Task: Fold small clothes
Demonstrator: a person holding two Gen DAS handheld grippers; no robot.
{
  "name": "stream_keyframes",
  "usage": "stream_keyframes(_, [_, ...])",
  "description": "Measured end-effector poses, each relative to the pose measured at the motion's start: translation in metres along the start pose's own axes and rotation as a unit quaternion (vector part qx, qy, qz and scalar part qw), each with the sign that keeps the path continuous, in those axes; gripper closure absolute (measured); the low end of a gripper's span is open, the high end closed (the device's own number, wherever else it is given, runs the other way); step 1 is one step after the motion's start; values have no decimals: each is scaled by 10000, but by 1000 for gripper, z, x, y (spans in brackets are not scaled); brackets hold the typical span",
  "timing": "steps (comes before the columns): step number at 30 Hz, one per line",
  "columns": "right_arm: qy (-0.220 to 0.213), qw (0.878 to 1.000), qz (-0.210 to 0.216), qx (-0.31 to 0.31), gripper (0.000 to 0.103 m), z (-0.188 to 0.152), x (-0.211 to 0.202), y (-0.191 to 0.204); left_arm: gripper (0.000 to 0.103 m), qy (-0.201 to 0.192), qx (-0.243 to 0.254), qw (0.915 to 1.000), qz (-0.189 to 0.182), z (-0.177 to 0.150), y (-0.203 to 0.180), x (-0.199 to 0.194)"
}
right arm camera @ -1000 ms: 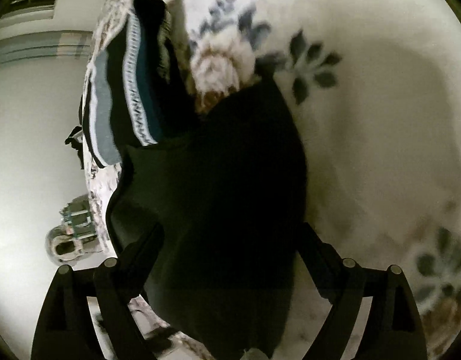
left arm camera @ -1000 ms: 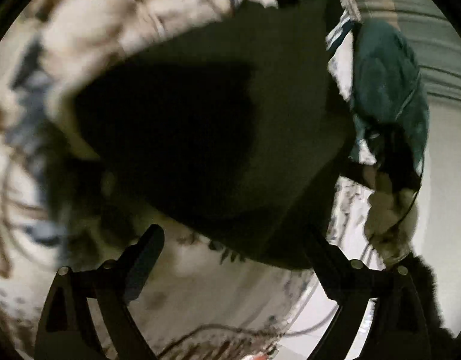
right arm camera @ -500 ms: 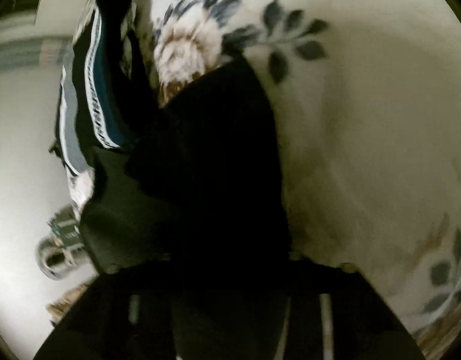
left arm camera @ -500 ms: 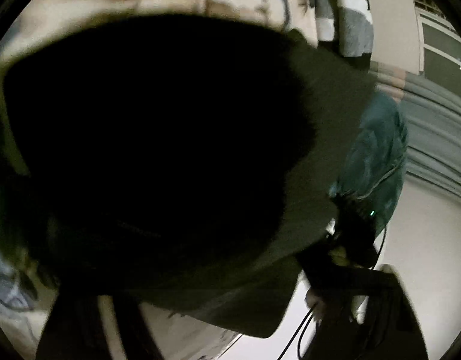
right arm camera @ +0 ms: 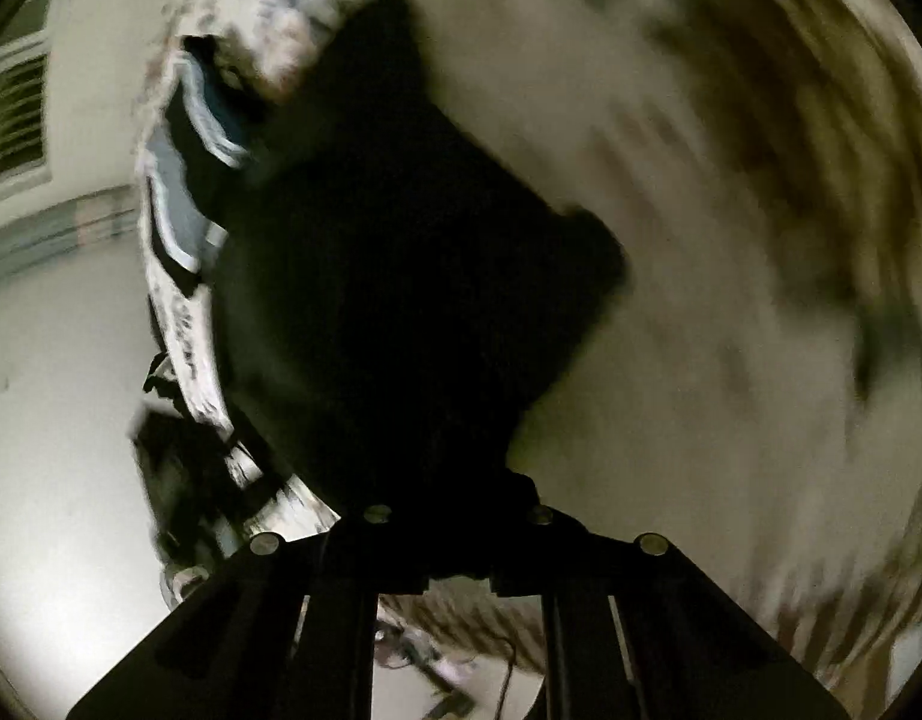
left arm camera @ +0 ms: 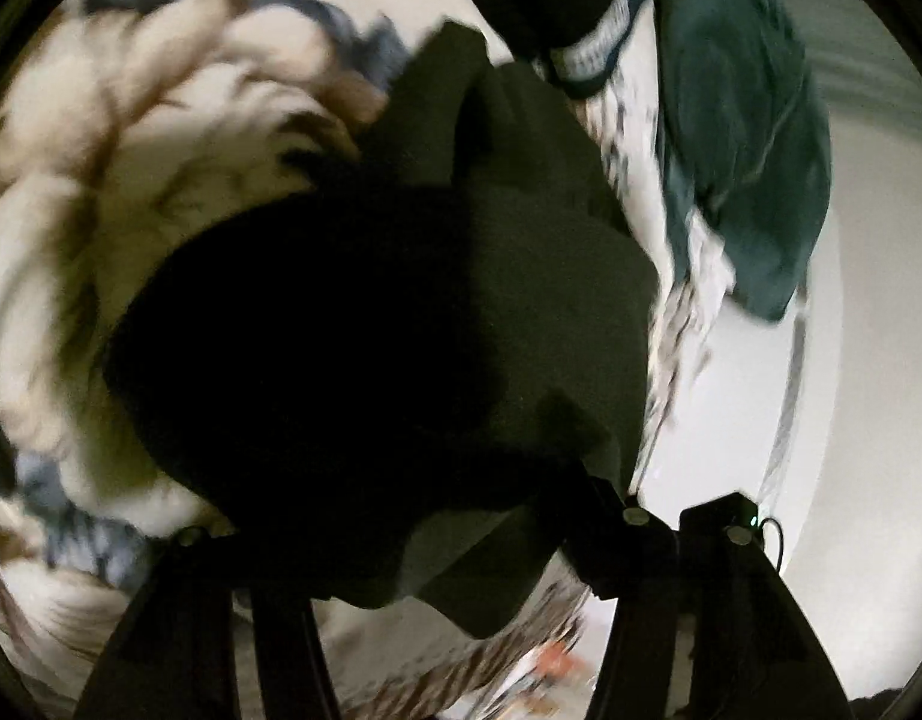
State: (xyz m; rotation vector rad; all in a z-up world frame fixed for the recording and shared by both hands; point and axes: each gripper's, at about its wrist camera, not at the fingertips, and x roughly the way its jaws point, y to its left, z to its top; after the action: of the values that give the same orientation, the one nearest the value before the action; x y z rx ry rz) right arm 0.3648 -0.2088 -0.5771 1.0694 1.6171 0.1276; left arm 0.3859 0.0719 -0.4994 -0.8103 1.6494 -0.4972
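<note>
Cream floral fleece bedding (left arm camera: 119, 192) fills the left wrist view, where the left gripper (left arm camera: 401, 516), its jaws having just been closing, pinches the near edge of one dark olive-black small garment (left arm camera: 520, 276) spread ahead of its fingers, with one teal cloth (left arm camera: 754, 138) and one striped folded piece (left arm camera: 592, 42) beyond to the right. From the right wrist, over the same bedding (right arm camera: 730, 276), the right gripper (right arm camera: 458, 516) has also just been closing and now clamps narrowly on that garment (right arm camera: 389, 276), one striped folded pile (right arm camera: 185, 198) lying left of its fingers.

A floral bedspread (left arm camera: 131, 168) covers the bed beside a pale floor (right arm camera: 53, 390).
</note>
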Motion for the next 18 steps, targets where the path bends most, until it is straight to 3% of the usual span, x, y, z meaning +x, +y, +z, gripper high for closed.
stream_keyframes(3, [-288, 9995, 6, 142, 90, 5, 4, -11, 50, 44, 191, 9995, 244, -8, -6, 5])
stream_keyframes(5, [-650, 9976, -104, -217, 90, 18, -9, 8, 50, -91, 185, 9995, 219, -9, -10, 2])
stream_keyframes(8, [-1210, 9855, -347, -1141, 90, 40, -40, 60, 50, -306, 14, 9995, 116, -23, 3, -4])
stream_keyframes(11, [-1653, 9613, -469, -2154, 91, 59, -72, 125, 50, -549, -260, 9981, -116, -37, 20, -9])
stream_keyframes(14, [-1867, 9362, -219, -2971, 91, 60, -100, 188, 50, -867, -425, 9951, -229, -44, 22, -16])
stream_keyframes(15, [-1943, 9222, -100, -3342, 91, 56, -108, 212, 50, -991, -488, 9935, -275, -47, 24, -21])
stream_keyframes(18, [-2057, 8991, -7, -3864, 91, 56, -111, 242, 50, -1212, -611, 9904, -266, -52, 30, -30])
